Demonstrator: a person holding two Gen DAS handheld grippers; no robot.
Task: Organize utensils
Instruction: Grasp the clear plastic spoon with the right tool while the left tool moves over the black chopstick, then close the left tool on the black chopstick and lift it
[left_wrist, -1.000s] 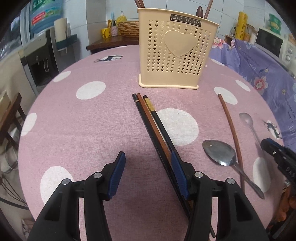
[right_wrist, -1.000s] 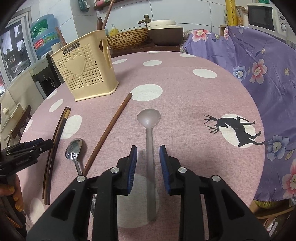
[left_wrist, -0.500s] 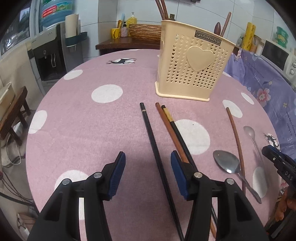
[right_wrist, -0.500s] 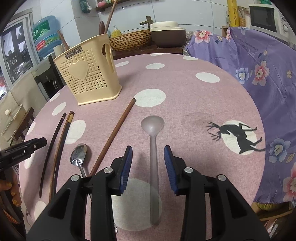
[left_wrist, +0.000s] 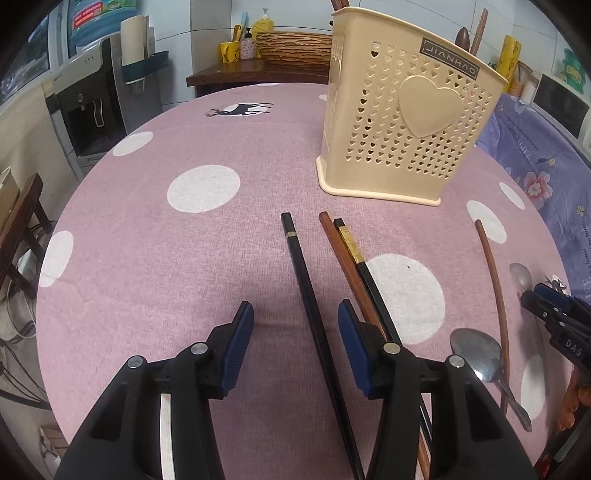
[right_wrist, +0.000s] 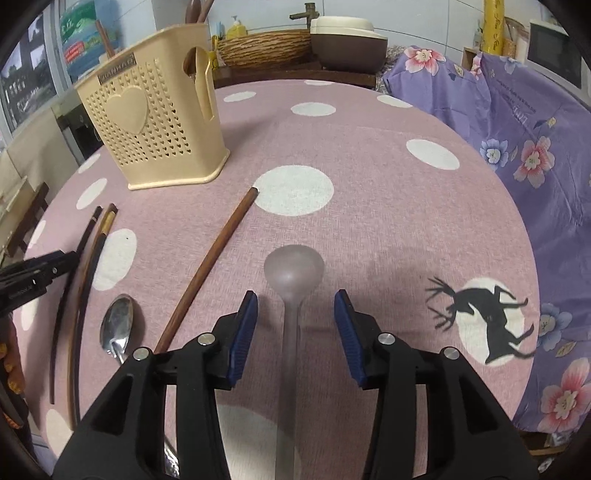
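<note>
- While both jaws gape, the left gripper straddles one black chopstick; three more chopsticks lie to its right.
- Right gripper, open, straddles one translucent spoon; one metal spoon lies leftward.

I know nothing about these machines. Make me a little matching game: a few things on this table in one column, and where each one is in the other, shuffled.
Things:
1. frosted spoon
2. black chopstick
3. metal spoon
4. beige holder

Places:
A. standing upright on the table
B. between the open right tongs
C. between the open left tongs
D. lying beside the curved brown stick

Pairs: 1-B, 2-C, 3-D, 4-A
</note>
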